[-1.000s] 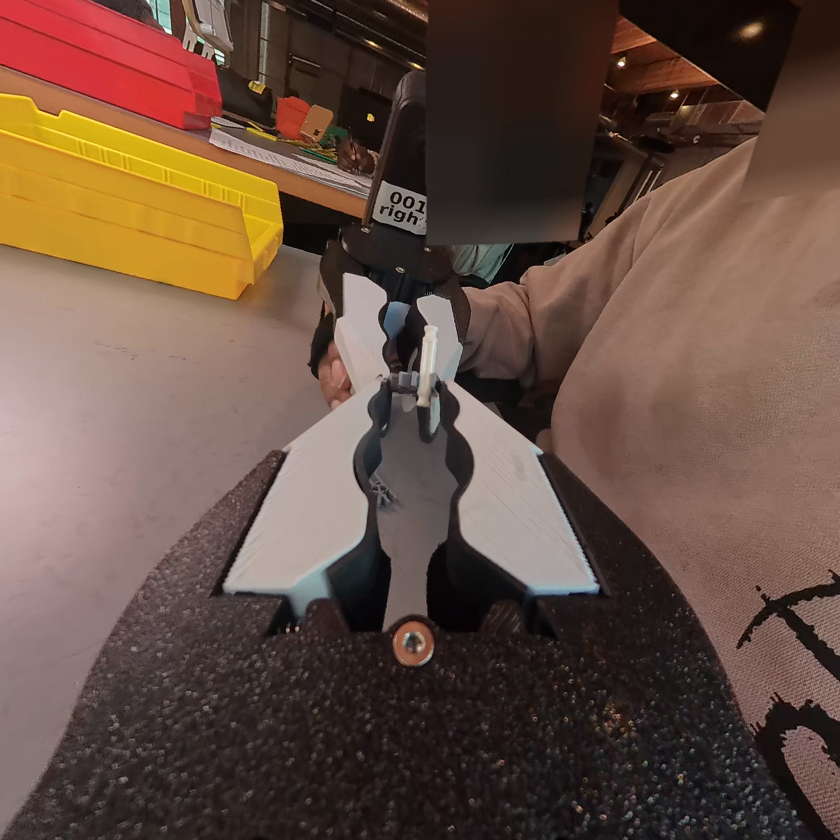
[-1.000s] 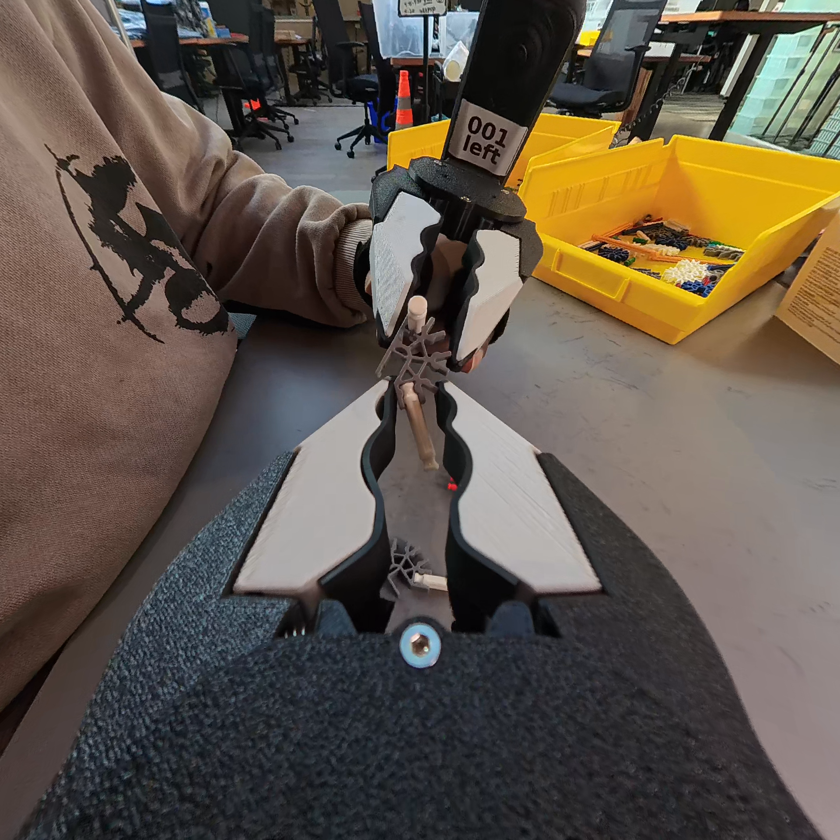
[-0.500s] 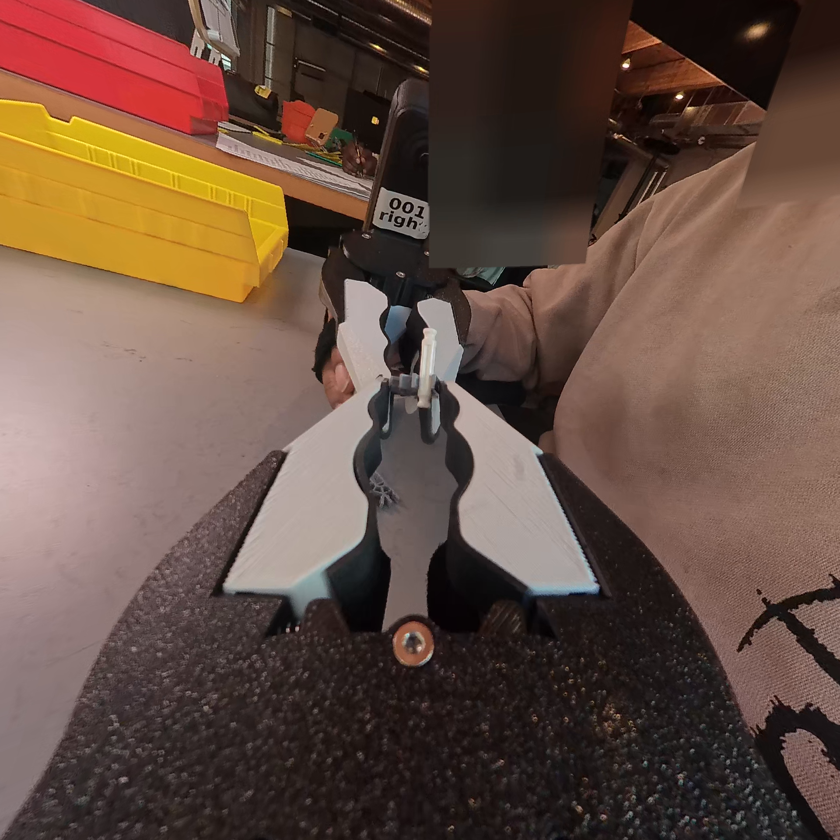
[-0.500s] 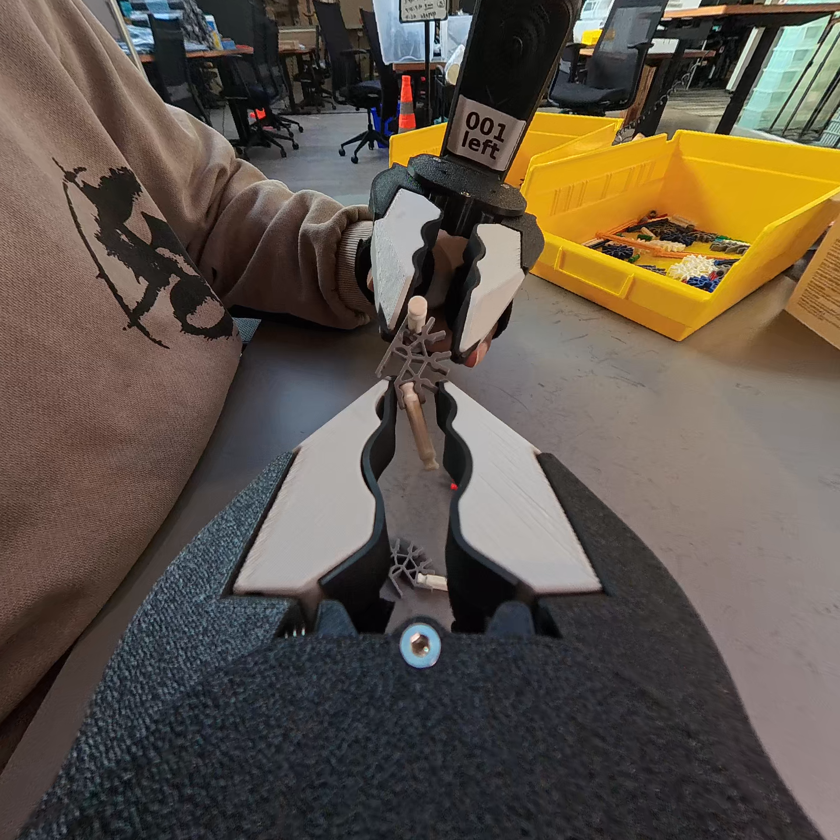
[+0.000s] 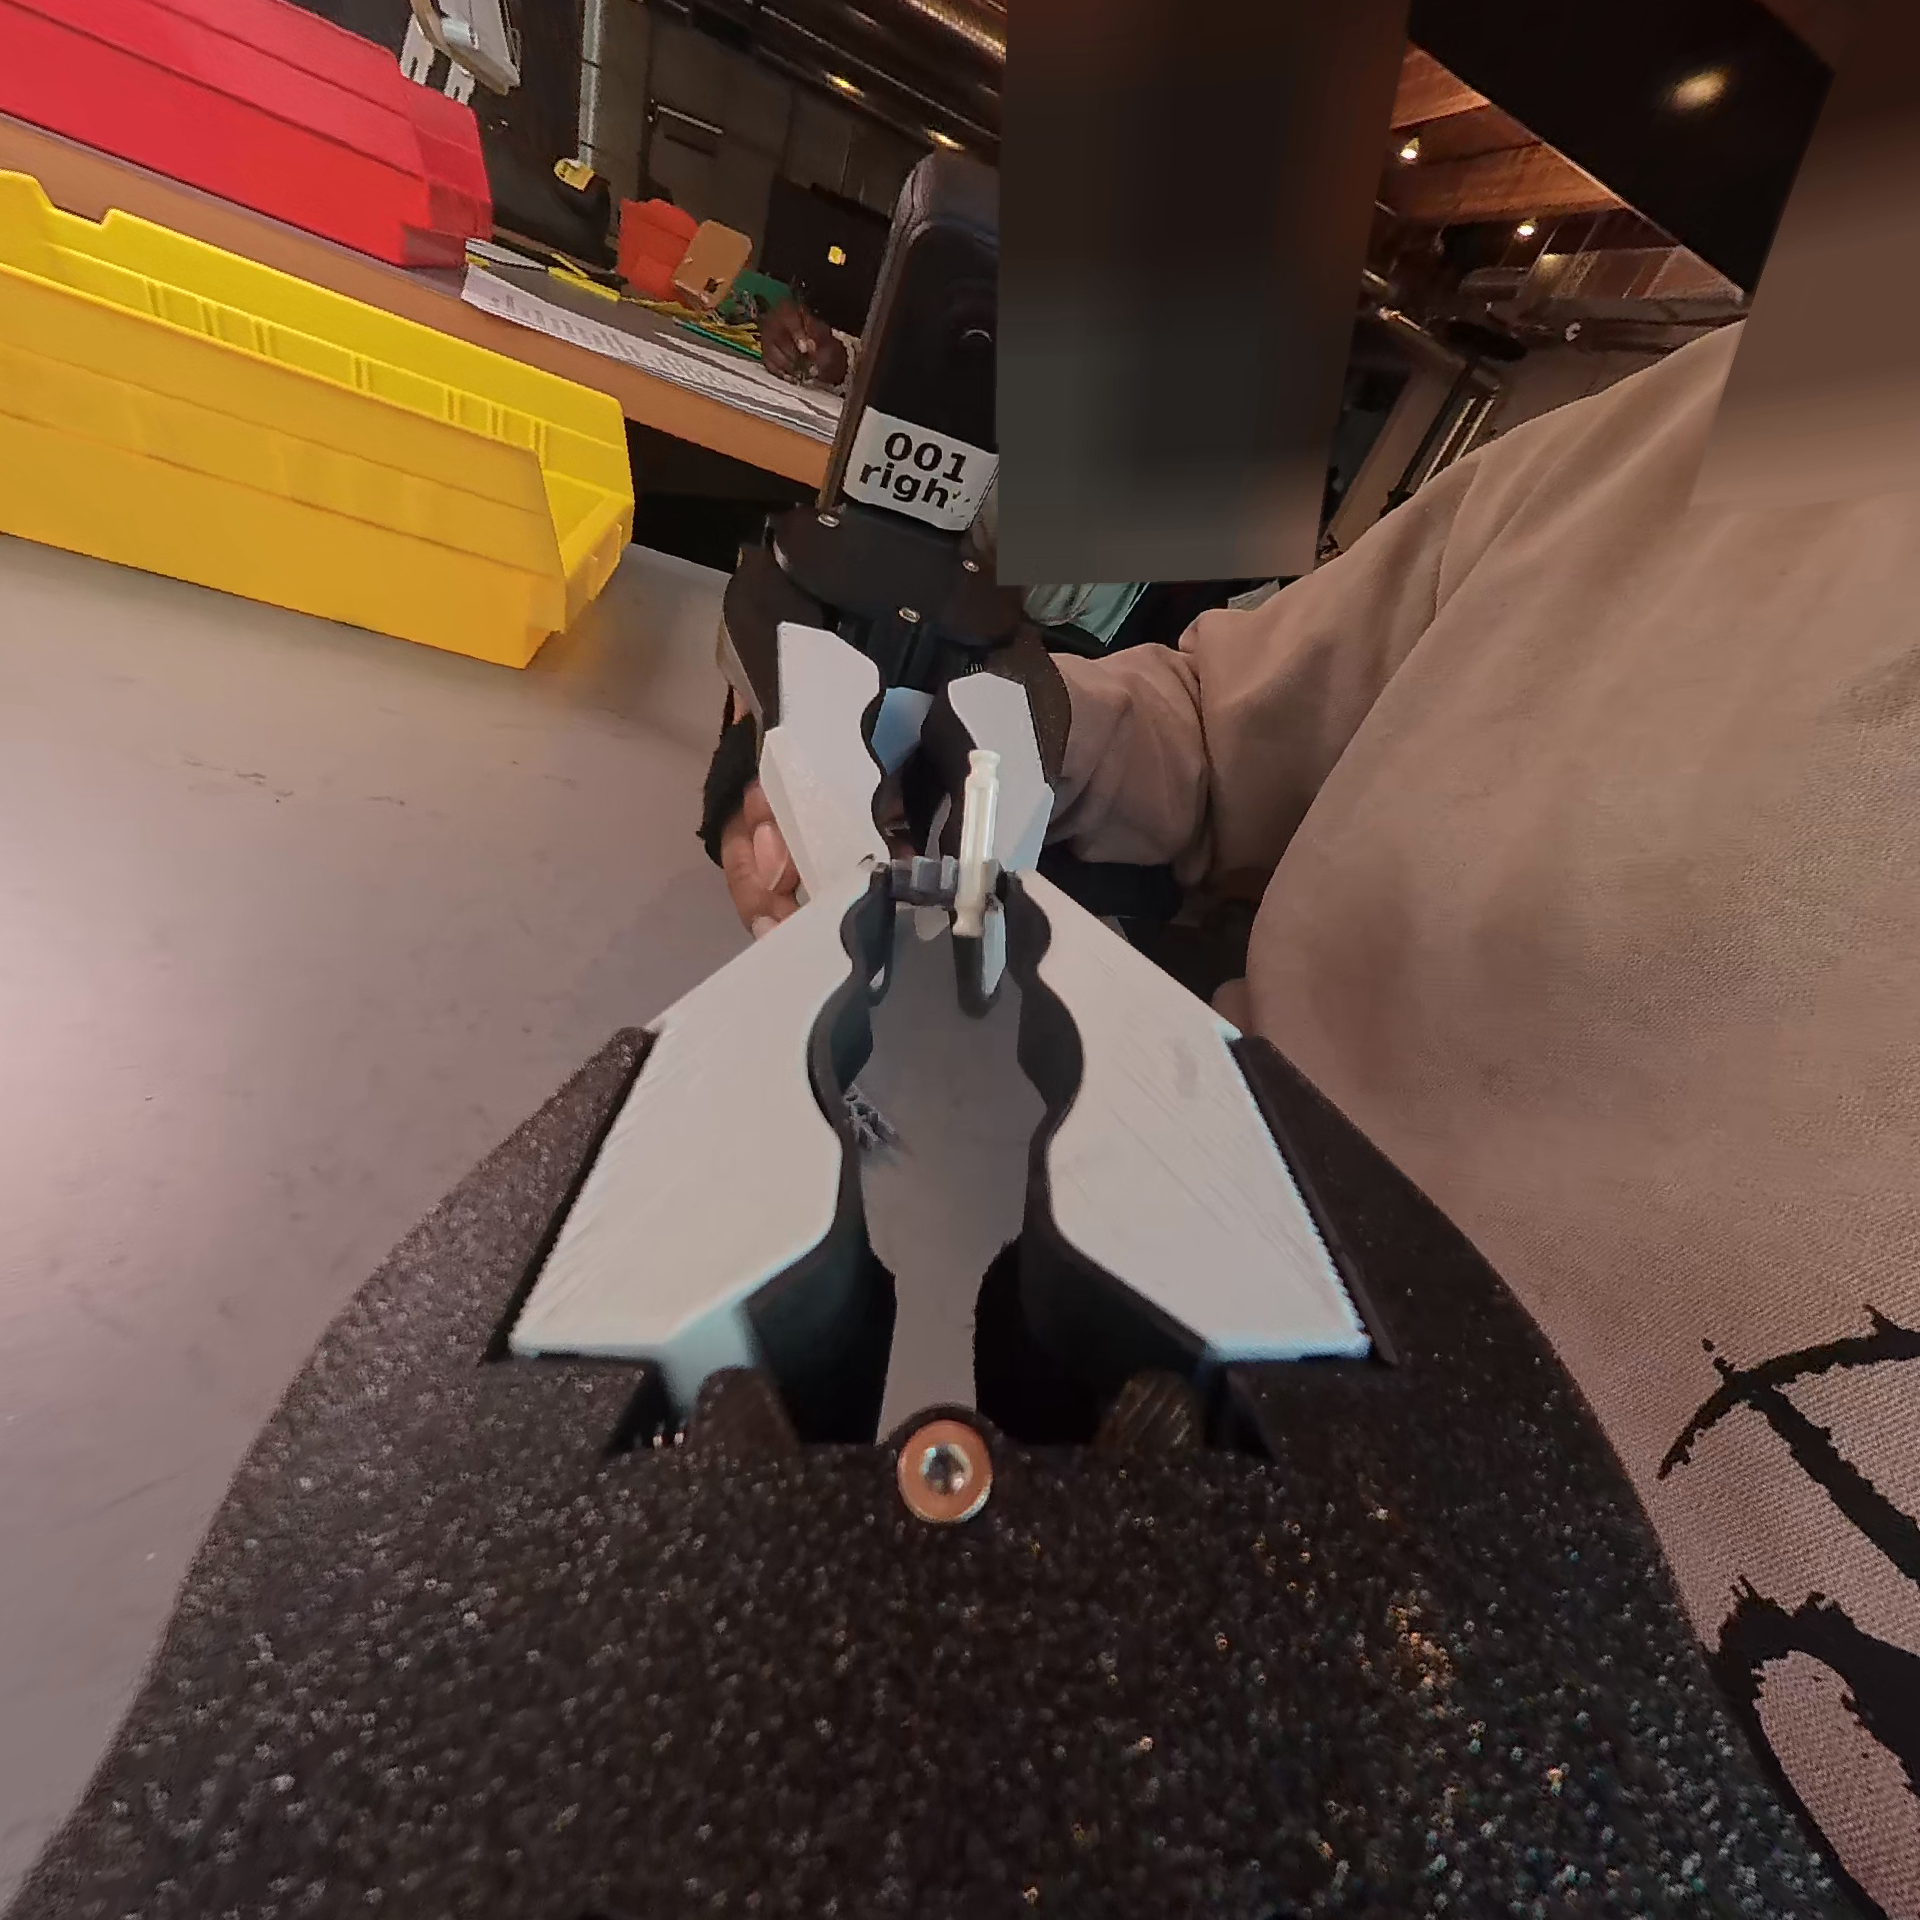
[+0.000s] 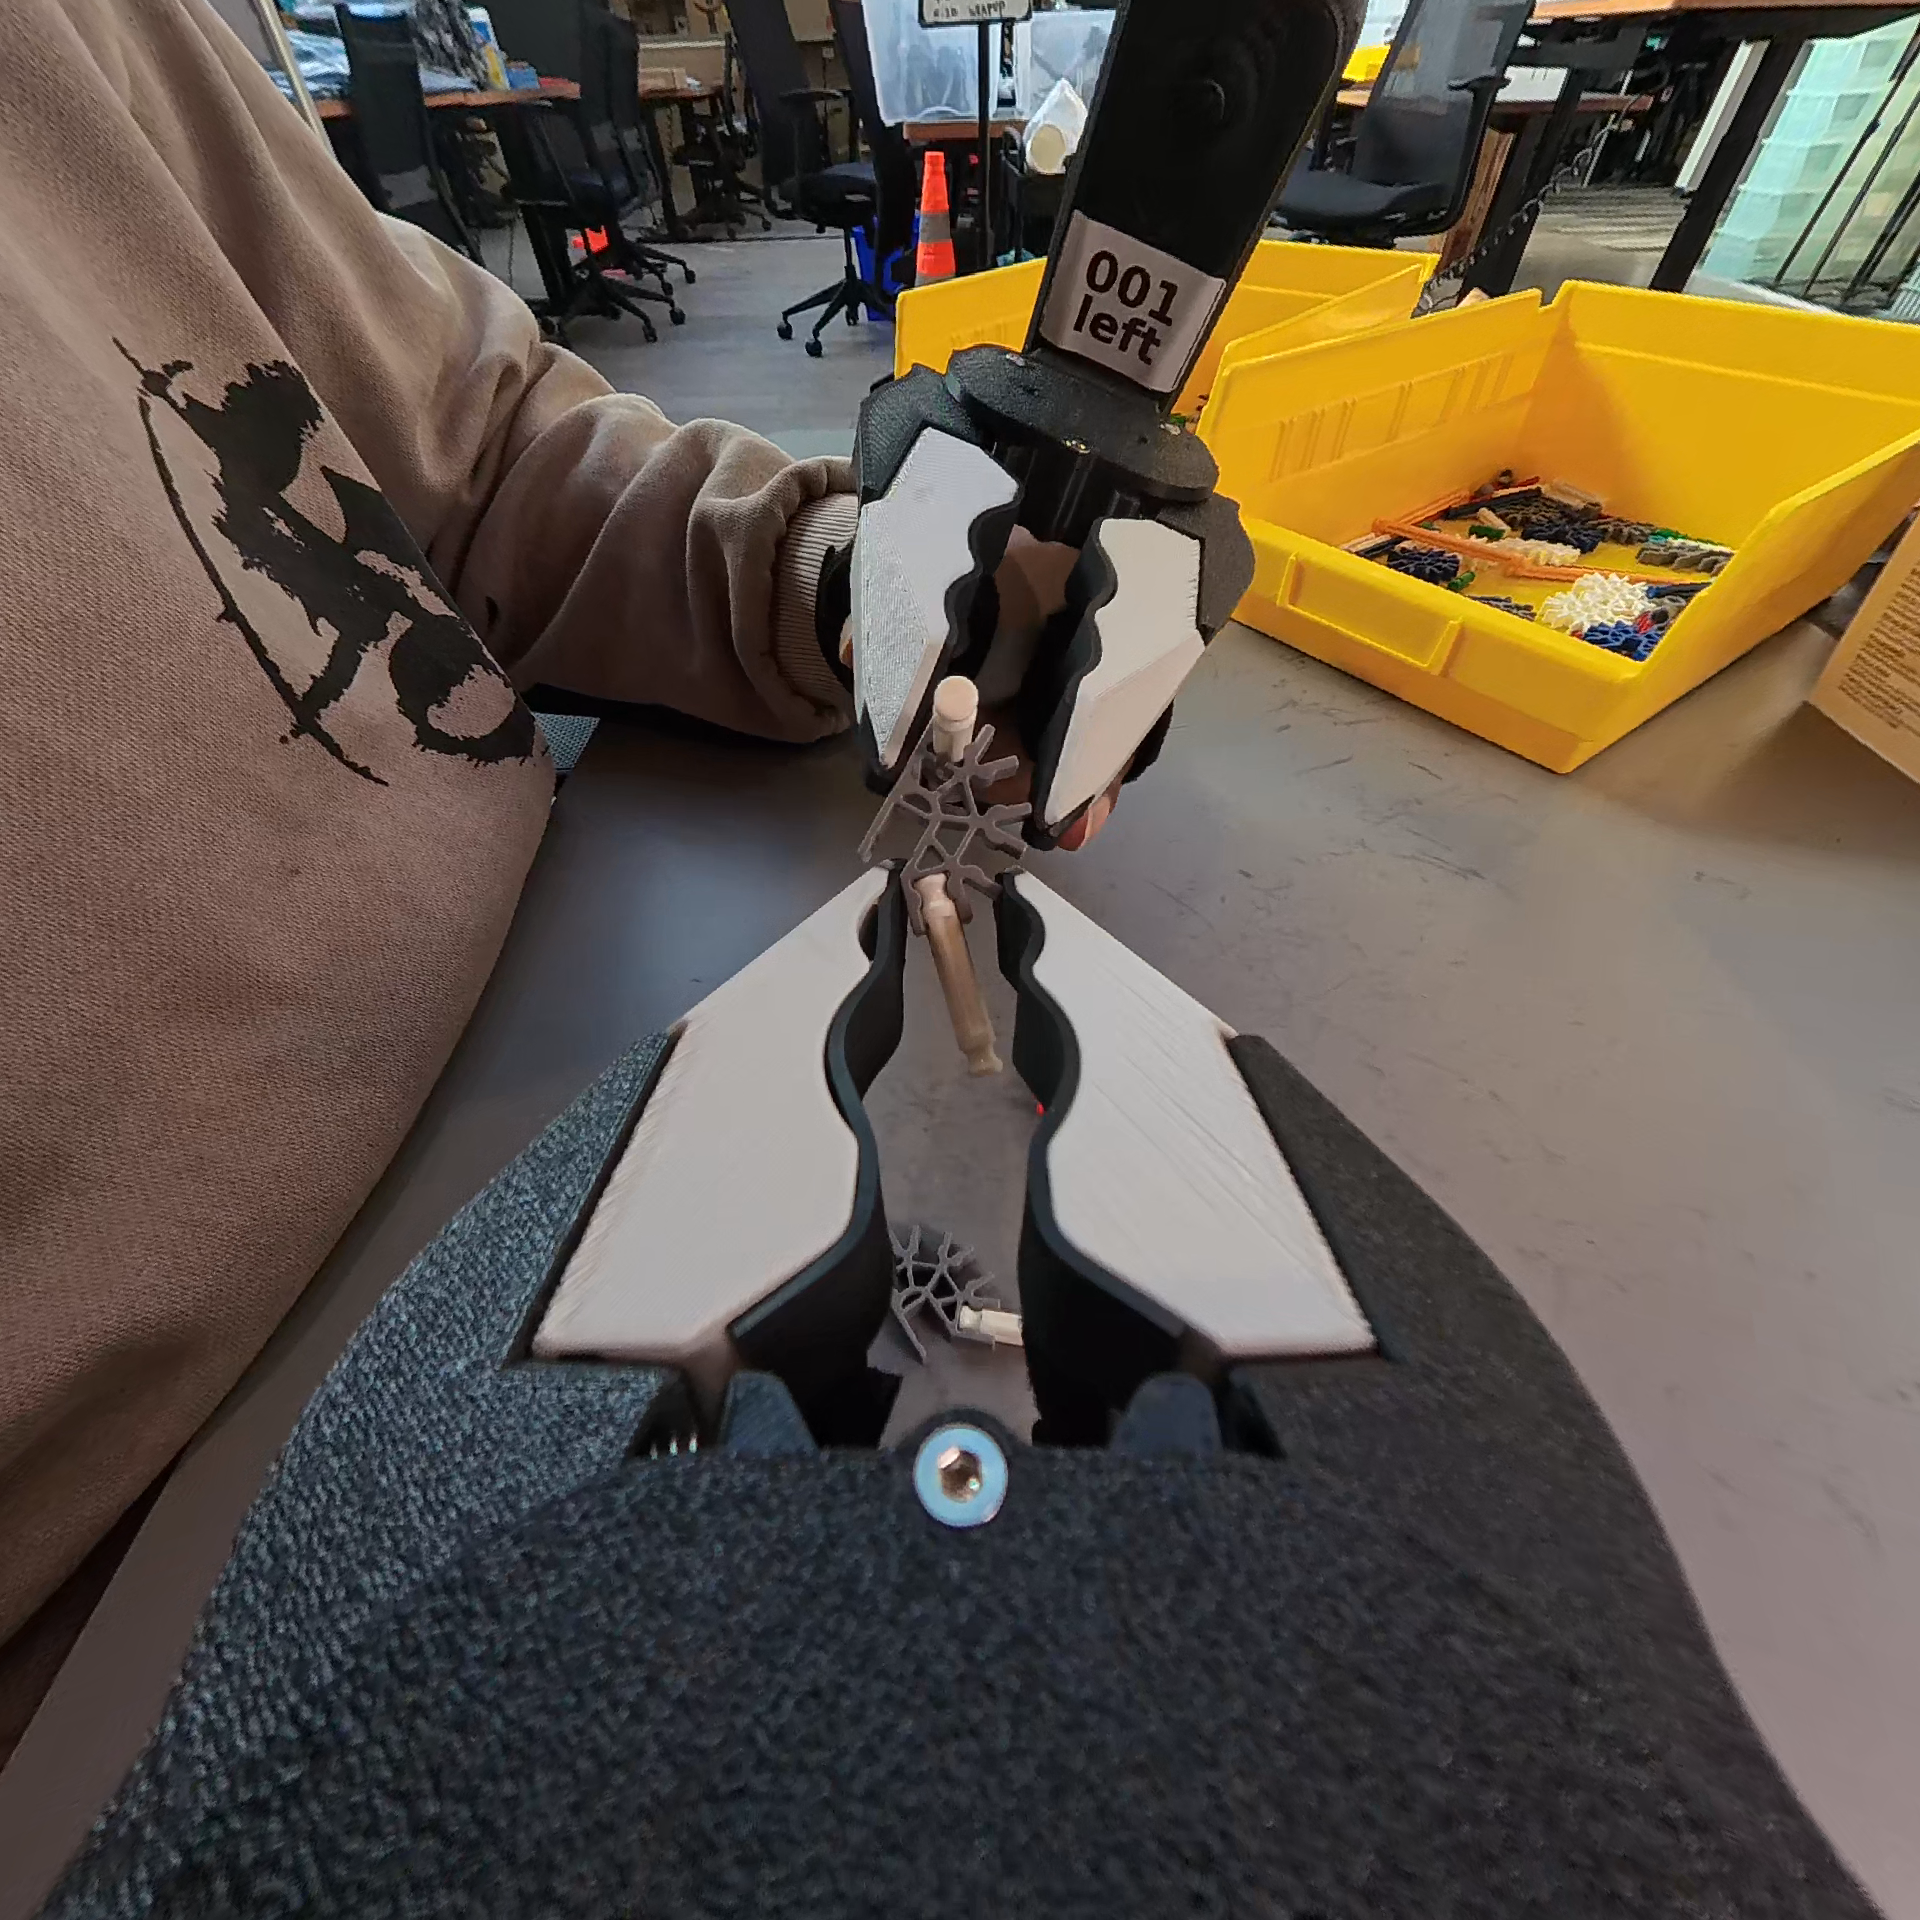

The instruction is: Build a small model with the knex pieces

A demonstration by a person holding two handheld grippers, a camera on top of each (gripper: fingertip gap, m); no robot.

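My left gripper [image 5: 943, 883] is shut on a grey snowflake-shaped connector [image 6: 945, 810], pinching it across its width above the grey table [image 6: 1455, 1039]. A white rod [image 6: 958, 977] is joined to the connector; one end shows above it, the other slants back between my right gripper's fingers. My right gripper [image 6: 948, 888] meets the left tip to tip, its fingers a little apart on either side of the rod. I cannot tell whether they pinch it. A second grey connector with a short white rod [image 6: 940, 1294] lies on the table under the right gripper.
A yellow bin [image 6: 1382, 623] holding several loose coloured parts stands to the right, with another yellow bin [image 6: 966, 312] behind it. Stacked yellow bins [image 5: 312, 468] and red bins [image 5: 260, 114] stand across the table. The person's beige sweater [image 6: 208, 727] is close beside both grippers. Both grippers' tips are close together, under 4 cm apart.
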